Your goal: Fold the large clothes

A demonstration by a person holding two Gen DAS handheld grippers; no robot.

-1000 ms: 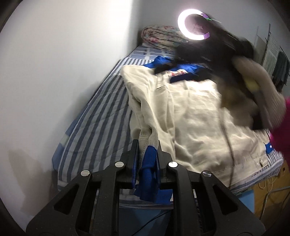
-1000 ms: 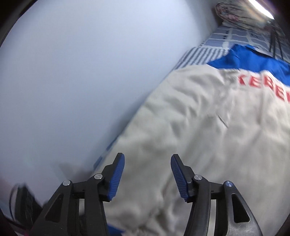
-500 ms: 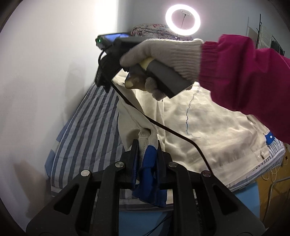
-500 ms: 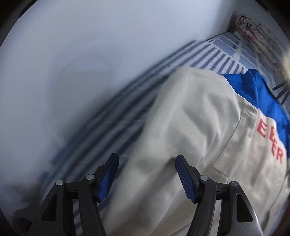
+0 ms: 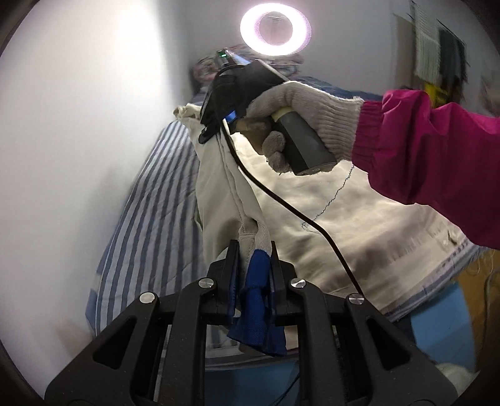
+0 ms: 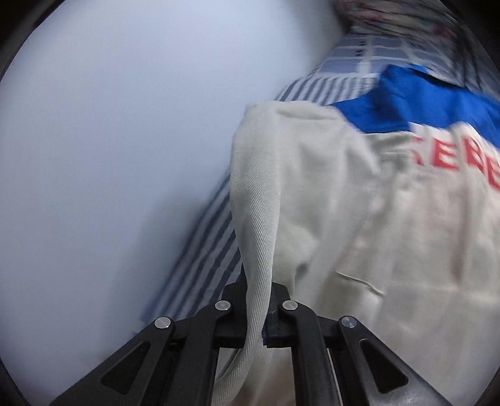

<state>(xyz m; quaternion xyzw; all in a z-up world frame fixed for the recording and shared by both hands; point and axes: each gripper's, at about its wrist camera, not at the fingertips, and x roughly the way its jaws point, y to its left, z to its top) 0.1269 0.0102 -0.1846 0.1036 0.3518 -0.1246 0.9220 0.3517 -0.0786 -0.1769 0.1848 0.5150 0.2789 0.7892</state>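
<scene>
A large beige jacket (image 5: 337, 218) with a blue yoke (image 6: 415, 103) and red letters lies across a striped bed. In the left wrist view my left gripper (image 5: 253, 250) is shut on the jacket's blue-and-beige cuff (image 5: 259, 281), which hangs out below the jaws. The right wrist view shows my right gripper (image 6: 257, 292) shut on a raised fold of the jacket's (image 6: 375, 234) beige left edge. The right gripper's body (image 5: 237, 90) appears farther up the bed in the left wrist view, held by a gloved hand (image 5: 300, 109) in a pink sleeve (image 5: 431, 150); its fingertips are hidden there.
A white wall (image 5: 78, 140) runs along the bed's left side. The blue-and-white striped sheet (image 5: 156, 212) shows between wall and jacket. A ring light (image 5: 275, 28) glows at the far end above a patterned pillow (image 5: 203, 68). A black cable (image 5: 281, 200) trails over the jacket.
My right gripper has gone from open above the beige cloth to shut on a fold of its left edge. The left gripper has kept its grip on the cuff and rolled slightly.
</scene>
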